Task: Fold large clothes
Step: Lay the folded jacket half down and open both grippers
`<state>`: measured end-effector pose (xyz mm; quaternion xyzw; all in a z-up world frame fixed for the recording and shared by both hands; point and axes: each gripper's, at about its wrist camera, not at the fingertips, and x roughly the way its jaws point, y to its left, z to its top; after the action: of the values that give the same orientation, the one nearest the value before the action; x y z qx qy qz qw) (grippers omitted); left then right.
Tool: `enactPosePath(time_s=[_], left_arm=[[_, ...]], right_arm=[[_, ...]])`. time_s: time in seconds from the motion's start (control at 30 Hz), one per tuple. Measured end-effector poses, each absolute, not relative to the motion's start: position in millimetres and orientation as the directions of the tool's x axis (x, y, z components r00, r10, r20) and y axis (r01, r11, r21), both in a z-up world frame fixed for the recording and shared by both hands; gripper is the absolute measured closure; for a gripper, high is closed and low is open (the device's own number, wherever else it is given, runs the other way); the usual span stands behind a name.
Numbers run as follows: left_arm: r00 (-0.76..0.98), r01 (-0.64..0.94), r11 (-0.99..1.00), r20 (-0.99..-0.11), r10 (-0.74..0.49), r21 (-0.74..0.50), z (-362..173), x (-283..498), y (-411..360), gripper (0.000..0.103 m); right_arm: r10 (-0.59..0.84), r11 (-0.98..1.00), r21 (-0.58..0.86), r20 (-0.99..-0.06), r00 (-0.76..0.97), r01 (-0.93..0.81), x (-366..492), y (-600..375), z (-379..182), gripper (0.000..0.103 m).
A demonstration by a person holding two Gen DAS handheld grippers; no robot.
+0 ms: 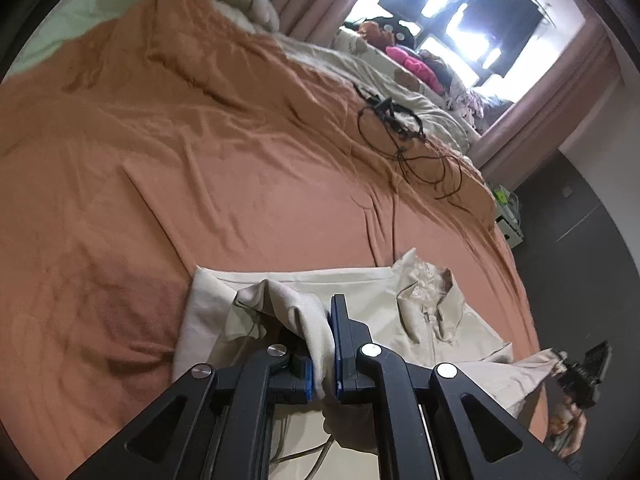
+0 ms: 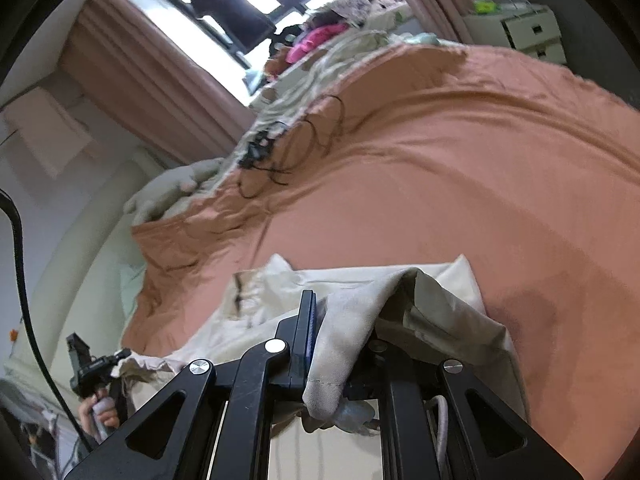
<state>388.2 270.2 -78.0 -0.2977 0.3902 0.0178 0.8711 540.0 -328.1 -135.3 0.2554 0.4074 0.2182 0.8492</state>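
Both claws are pinching cloth: the left gripper (image 1: 326, 344) and the right gripper (image 2: 328, 344) are each clamping narrow on a fold of the beige jacket (image 1: 448, 332), which is lying on the orange bedsheet (image 1: 200, 160). Farther back, black cables (image 1: 404, 140) are sprawling near the curtained window (image 1: 440, 8).

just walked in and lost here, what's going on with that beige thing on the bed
A person is folding a beige jacket on a bed with an orange sheet, using a handheld gripper in each hand. The left gripper and the right gripper are each clamped on a bunch of the jacket's fabric, lifting it above the part lying flat. The collar and zip face up. A tangle of black cable lies farther up the bed.
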Motion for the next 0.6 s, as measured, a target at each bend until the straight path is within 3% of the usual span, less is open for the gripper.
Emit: enactPosePath(time_s=[0.07, 0.1, 0.13, 0.17, 0.2, 0.27, 0.3, 0.37, 0.6], left_arm=[[0.665, -0.287, 0.815, -0.717, -0.209, -0.503, -86.0, 398.8, 272.0, 0.079], [0.648, -0.293, 0.815, -0.731, -0.214, -0.499, -91.3, 403.7, 271.1, 0.073], [0.644, -0.290, 0.816, -0.733, -0.220, -0.500, -93.0, 406.7, 270.0, 0.059], [0.649, -0.284, 0.817, -0.728, -0.222, -0.502, -93.3, 408.0, 268.8, 0.042], [0.659, -0.282, 0.822, -0.722, -0.208, -0.495, -91.1, 407.1, 267.8, 0.033], [0.694, -0.275, 0.834, -0.699, -0.172, -0.478, -83.0, 401.2, 265.0, 0.008], [0.710, -0.268, 0.835, -0.685, -0.167, -0.482, -80.4, 398.7, 264.7, 0.005], [0.730, -0.250, 0.831, -0.660, -0.175, -0.497, -77.3, 390.6, 263.0, 0.002], [0.694, -0.272, 0.879, -0.712, -0.103, -0.392, -83.6, 365.0, 254.0, 0.003]], right_arm=[[0.568, 0.786, 0.602, -0.610, 0.552, -0.144, 547.3, -321.9, -142.0, 0.084], [0.568, 0.789, 0.599, -0.628, 0.532, -0.136, 550.7, -317.5, -145.8, 0.067], [0.572, 0.789, 0.599, -0.634, 0.521, -0.137, 552.1, -313.7, -147.6, 0.040], [0.576, 0.788, 0.598, -0.631, 0.520, -0.146, 551.8, -311.0, -148.0, 0.027], [0.569, 0.795, 0.586, -0.628, 0.531, -0.159, 549.3, -308.8, -146.0, 0.012], [0.549, 0.814, 0.556, -0.637, 0.542, -0.171, 545.6, -305.9, -142.2, 0.010], [0.545, 0.817, 0.551, -0.640, 0.541, -0.171, 543.9, -305.2, -141.8, 0.010], [0.551, 0.815, 0.553, -0.643, 0.532, -0.176, 540.4, -301.6, -142.9, 0.010], [0.548, 0.836, 0.479, -0.689, 0.475, -0.268, 519.8, -259.5, -140.8, 0.011]])
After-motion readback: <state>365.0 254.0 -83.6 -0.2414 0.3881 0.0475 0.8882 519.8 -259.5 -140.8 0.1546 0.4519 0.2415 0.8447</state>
